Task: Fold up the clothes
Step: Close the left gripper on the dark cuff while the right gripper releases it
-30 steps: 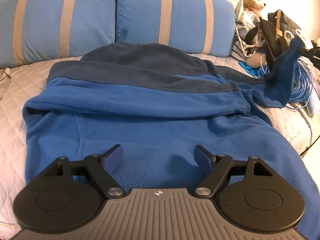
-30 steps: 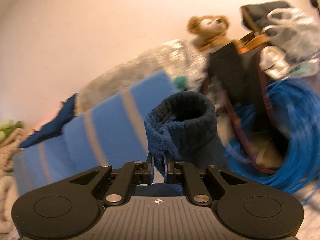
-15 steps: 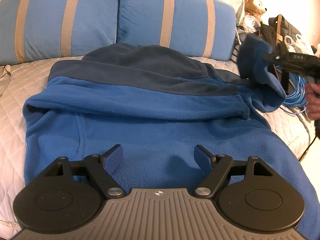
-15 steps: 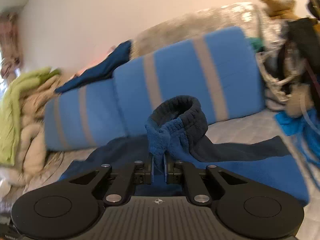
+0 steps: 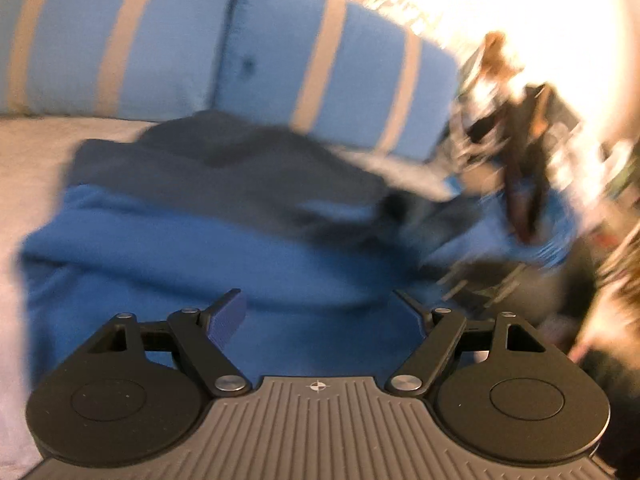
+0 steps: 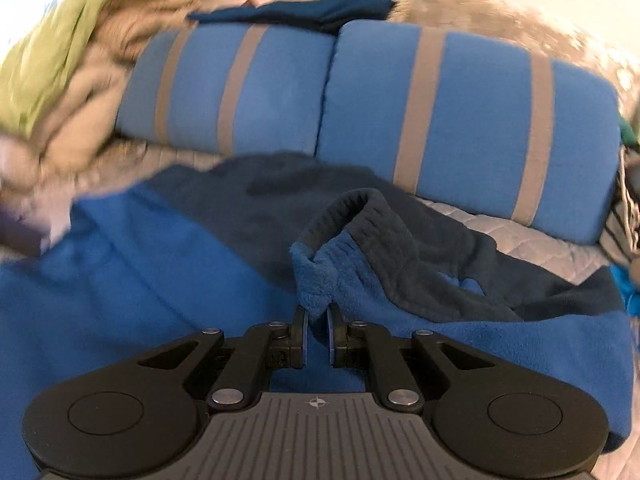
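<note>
A blue fleece hoodie (image 5: pixel 208 256) with a dark navy hood and yoke lies spread on the quilted bed. My left gripper (image 5: pixel 320 312) hovers open above its lower part, nothing between the fingers; this view is blurred. In the right wrist view my right gripper (image 6: pixel 316 332) is shut on the sleeve cuff (image 6: pixel 340 240), blue fleece with a navy ribbed band. It holds the cuff over the hoodie's body (image 6: pixel 120 280), and the sleeve trails off to the right.
Two blue pillows with tan stripes (image 6: pixel 440 112) stand at the head of the bed. A heap of green and beige bedding (image 6: pixel 60 60) sits at the left. A teddy bear, dark bags and blue cable (image 5: pixel 532 184) crowd the right bedside, all blurred.
My right gripper has swung left with the cuff, from beside the bedside clutter to over the hoodie's body. The left gripper has risen and tilted, so its view is now blurred.
</note>
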The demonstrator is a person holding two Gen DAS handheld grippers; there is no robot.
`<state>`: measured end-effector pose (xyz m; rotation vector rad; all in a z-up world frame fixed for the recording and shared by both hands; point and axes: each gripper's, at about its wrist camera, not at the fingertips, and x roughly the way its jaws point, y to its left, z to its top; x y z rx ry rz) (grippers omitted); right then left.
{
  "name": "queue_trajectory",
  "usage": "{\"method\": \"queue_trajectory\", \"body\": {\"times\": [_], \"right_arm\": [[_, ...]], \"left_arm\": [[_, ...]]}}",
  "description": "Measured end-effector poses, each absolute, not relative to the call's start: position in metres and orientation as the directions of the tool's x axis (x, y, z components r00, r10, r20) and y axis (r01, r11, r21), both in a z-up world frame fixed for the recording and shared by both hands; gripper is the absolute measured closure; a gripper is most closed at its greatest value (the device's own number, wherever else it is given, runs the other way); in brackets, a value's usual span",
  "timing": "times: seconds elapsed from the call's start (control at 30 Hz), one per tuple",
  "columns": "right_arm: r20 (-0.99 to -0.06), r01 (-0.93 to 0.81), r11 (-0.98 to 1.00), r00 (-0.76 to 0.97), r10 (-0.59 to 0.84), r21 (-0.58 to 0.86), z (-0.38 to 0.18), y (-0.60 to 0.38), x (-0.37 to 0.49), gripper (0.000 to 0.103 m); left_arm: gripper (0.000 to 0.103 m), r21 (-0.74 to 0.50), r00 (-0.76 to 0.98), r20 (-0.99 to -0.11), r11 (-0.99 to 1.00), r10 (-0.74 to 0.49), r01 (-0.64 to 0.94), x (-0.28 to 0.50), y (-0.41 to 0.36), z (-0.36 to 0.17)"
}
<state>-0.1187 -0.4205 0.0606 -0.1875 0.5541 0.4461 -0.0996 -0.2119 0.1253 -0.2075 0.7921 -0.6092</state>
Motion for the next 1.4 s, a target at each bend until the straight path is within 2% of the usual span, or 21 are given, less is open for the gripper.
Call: {"method": "queue_trajectory", "body": {"times": [0.1, 0.17, 0.27, 0.4, 0.57, 0.63, 0.7, 0.73, 0.8, 0.9, 0.93, 0.97, 1.0, 1.03, 1.07, 1.17, 1.4], "right_arm": [[-0.549, -0.460, 0.880, 0.768, 0.330, -0.114, 0.056, -0.412, -0.122, 0.092], [-0.543, -0.460, 0.873, 0.781, 0.309, -0.165, 0.055, -0.406, -0.127, 0.092], [-0.535, -0.463, 0.854, 0.796, 0.283, -0.237, 0.053, -0.398, -0.133, 0.091], [-0.532, -0.465, 0.833, 0.806, 0.260, -0.298, 0.048, -0.392, -0.138, 0.091], [-0.514, -0.462, 0.806, 0.825, 0.236, -0.371, 0.045, -0.385, -0.143, 0.091], [-0.504, -0.467, 0.781, 0.833, 0.230, -0.415, 0.045, -0.381, -0.146, 0.091], [-0.494, -0.472, 0.750, 0.840, 0.224, -0.463, 0.045, -0.376, -0.150, 0.091], [-0.488, -0.473, 0.734, 0.845, 0.220, -0.487, 0.045, -0.373, -0.153, 0.091], [-0.471, -0.467, 0.707, 0.856, 0.211, -0.531, 0.045, -0.370, -0.157, 0.091], [-0.442, -0.451, 0.684, 0.873, 0.205, -0.573, 0.046, -0.367, -0.162, 0.089], [-0.425, -0.440, 0.686, 0.881, 0.206, -0.580, 0.047, -0.367, -0.164, 0.081], [-0.408, -0.429, 0.687, 0.889, 0.207, -0.587, 0.048, -0.367, -0.166, 0.067], [-0.394, -0.418, 0.690, 0.896, 0.206, -0.590, 0.049, -0.368, -0.168, 0.057], [-0.383, -0.405, 0.701, 0.902, 0.200, -0.587, 0.050, -0.370, -0.170, 0.038], [-0.369, -0.385, 0.716, 0.910, 0.190, -0.582, 0.051, -0.373, -0.170, 0.025], [-0.327, -0.307, 0.765, 0.935, 0.134, -0.566, 0.053, -0.386, -0.167, 0.009], [-0.297, -0.129, 0.873, 0.955, -0.019, -0.471, 0.058, -0.435, -0.147, 0.000]], "left_arm": [[0.025, -0.595, 0.423, -0.557, 0.699, -0.715, 0.397, -0.064, -0.229, 0.129], [0.025, -0.674, 0.329, -0.562, 0.651, -0.759, 0.350, -0.041, -0.249, 0.119], [0.025, -0.714, 0.225, -0.596, 0.637, -0.771, 0.290, -0.017, -0.283, 0.097], [0.025, -0.777, 0.144, -0.594, 0.610, -0.792, 0.152, 0.009, -0.312, 0.054], [0.026, -0.827, 0.107, -0.562, 0.560, -0.820, -0.049, 0.030, -0.322, 0.010], [0.027, -0.841, 0.109, -0.542, 0.538, -0.833, -0.066, 0.035, -0.323, 0.007], [0.053, -0.851, 0.112, -0.525, 0.518, -0.844, -0.083, 0.039, -0.323, 0.004], [0.057, -0.850, 0.113, -0.527, 0.520, -0.842, -0.091, 0.039, -0.323, 0.004], [0.084, -0.851, 0.124, -0.524, 0.515, -0.842, -0.100, 0.039, -0.321, 0.006], [0.089, -0.877, 0.144, -0.480, 0.473, -0.865, -0.084, 0.037, -0.316, 0.012], [0.089, -0.886, 0.151, -0.463, 0.457, -0.873, -0.076, 0.036, -0.314, 0.015], [0.089, -0.897, 0.157, -0.443, 0.438, -0.883, -0.067, 0.036, -0.312, 0.018], [0.089, -0.905, 0.165, -0.425, 0.421, -0.890, -0.056, 0.035, -0.312, 0.022], [0.089, -0.910, 0.173, -0.412, 0.411, -0.895, -0.044, 0.034, -0.311, 0.026], [0.089, -0.916, 0.181, -0.399, 0.401, -0.899, -0.031, 0.034, -0.310, 0.030], [0.090, -0.929, 0.205, -0.360, 0.371, -0.910, 0.014, 0.032, -0.306, 0.045], [0.090, -0.953, 0.245, -0.271, 0.295, -0.931, 0.069, 0.028, -0.300, 0.072]]}}
